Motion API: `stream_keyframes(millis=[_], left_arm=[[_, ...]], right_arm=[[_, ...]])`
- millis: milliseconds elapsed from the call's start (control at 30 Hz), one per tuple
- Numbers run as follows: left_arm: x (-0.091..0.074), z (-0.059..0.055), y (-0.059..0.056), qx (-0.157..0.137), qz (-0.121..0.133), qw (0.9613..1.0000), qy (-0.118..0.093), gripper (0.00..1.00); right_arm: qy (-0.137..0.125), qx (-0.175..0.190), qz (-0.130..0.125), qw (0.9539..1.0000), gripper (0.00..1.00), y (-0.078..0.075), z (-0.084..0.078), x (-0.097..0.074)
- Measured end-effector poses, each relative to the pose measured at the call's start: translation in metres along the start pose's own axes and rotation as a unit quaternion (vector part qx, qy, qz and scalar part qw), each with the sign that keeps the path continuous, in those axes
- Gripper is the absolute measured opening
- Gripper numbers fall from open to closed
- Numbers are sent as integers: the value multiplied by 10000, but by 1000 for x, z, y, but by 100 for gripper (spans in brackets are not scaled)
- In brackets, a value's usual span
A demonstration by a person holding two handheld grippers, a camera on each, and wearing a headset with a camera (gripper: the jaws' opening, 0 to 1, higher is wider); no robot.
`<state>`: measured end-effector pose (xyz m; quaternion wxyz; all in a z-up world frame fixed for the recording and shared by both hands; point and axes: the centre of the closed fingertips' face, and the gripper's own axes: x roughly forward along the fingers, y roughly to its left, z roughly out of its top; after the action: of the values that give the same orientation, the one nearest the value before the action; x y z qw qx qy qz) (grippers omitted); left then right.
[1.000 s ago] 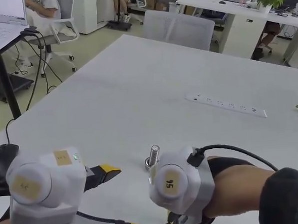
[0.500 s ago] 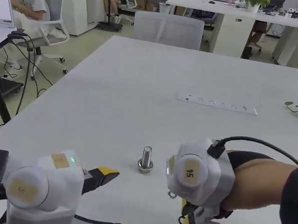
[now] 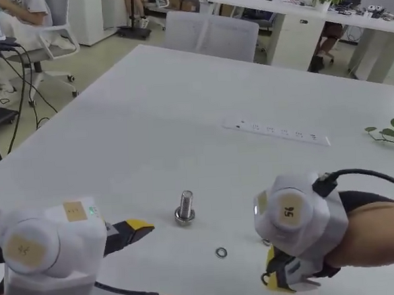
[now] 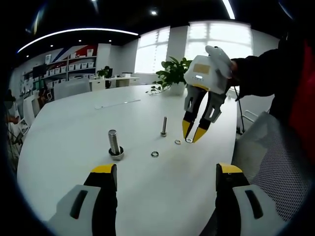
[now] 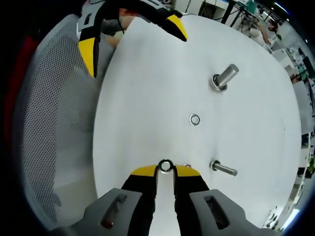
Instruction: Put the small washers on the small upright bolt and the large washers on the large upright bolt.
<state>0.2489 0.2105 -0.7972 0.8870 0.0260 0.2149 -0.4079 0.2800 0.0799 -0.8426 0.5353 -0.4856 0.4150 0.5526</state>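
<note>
Head view: the large bolt (image 3: 185,208) is seen upright on the white surface (image 3: 182,122), and a loose washer (image 3: 221,252) is recorded lying near it, on the side towards the right claw (image 3: 278,283). Right gripper view: the right claw is found closed on a washer (image 5: 166,161) at surface level, with the small bolt (image 5: 224,169) standing close by, well apart from the large bolt. Left gripper view: the left claw (image 4: 166,169) is held wide apart, low over the surface and aimed towards both bolts; a third washer (image 4: 177,142) is noted just beside the right claw's tips.
</note>
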Motion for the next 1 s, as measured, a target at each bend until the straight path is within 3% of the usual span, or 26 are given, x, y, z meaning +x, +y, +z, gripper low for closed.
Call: stream_keyframes(millis=[467,1000], left_arm=[[3,-2,1,8,-48,10000,49,82],[1,-4,1,-39,-17,10000,58,82]], right_arm=[[56,482,-326,9983,14,-33,-34,-23],[-52,380,-570,9976,14,-63,-17,-42]])
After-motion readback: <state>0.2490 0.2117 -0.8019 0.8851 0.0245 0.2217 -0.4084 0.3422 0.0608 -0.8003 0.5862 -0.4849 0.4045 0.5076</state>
